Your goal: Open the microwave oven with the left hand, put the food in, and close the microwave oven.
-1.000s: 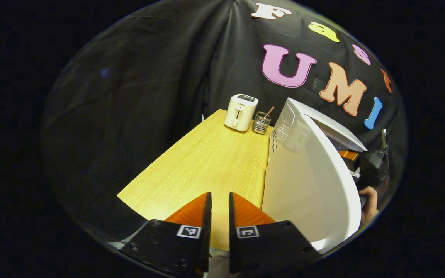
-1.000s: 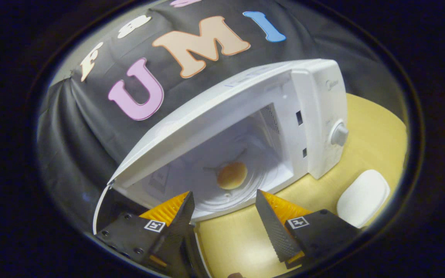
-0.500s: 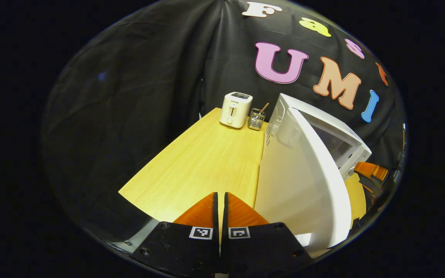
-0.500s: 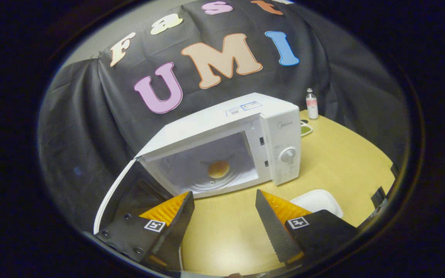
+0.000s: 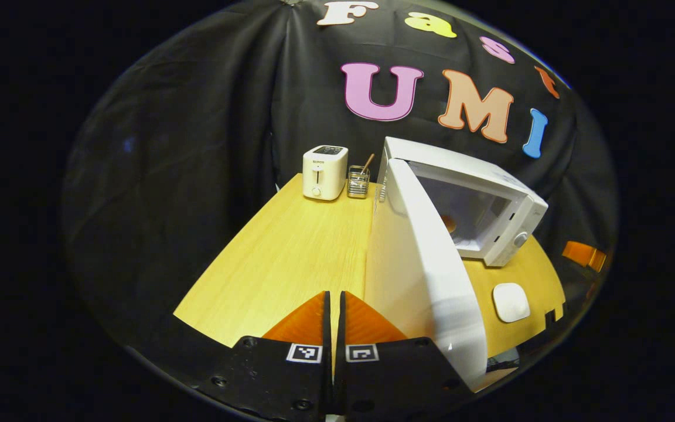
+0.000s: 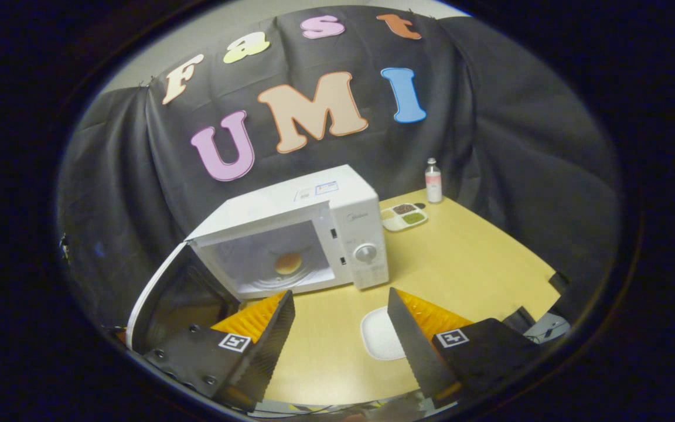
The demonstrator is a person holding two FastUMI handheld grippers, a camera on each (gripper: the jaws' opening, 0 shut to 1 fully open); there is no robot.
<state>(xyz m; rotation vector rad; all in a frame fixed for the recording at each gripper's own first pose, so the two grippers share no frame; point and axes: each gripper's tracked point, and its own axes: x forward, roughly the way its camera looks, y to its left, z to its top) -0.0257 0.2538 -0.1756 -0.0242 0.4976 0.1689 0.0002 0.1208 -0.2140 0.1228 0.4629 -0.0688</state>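
Microwave oven (image 6: 308, 234) stands on the table (image 6: 466, 264) against the booth wall, its door (image 5: 425, 281) swung wide open on the hinge side. In the left gripper view the door stands edge-on just beside and to the right of the left gripper (image 5: 333, 319); whether the fingers touch the door cannot be told. The left gripper's fingers are closed together with only a hairline gap and nothing between them.

The food (image 6: 286, 263), a round golden bun, lies on the turntable inside the open cavity. In the right gripper view it sits beyond and above the right gripper (image 6: 340, 319), closer to the near-side finger (image 6: 267, 328) than to the other, and well apart from both. The right gripper's fingers are spread wide and hold nothing.

A white plate (image 6: 379, 334) rests on the table between the right gripper's fingers, partly covered by one of them, in front of the oven's control panel.

Smaller items:
- toaster (image 5: 324, 172), far end of the table
- wire holder (image 5: 358, 182), just beside the toaster
- divided dish (image 6: 405, 216) and bottle (image 6: 433, 180), past the oven
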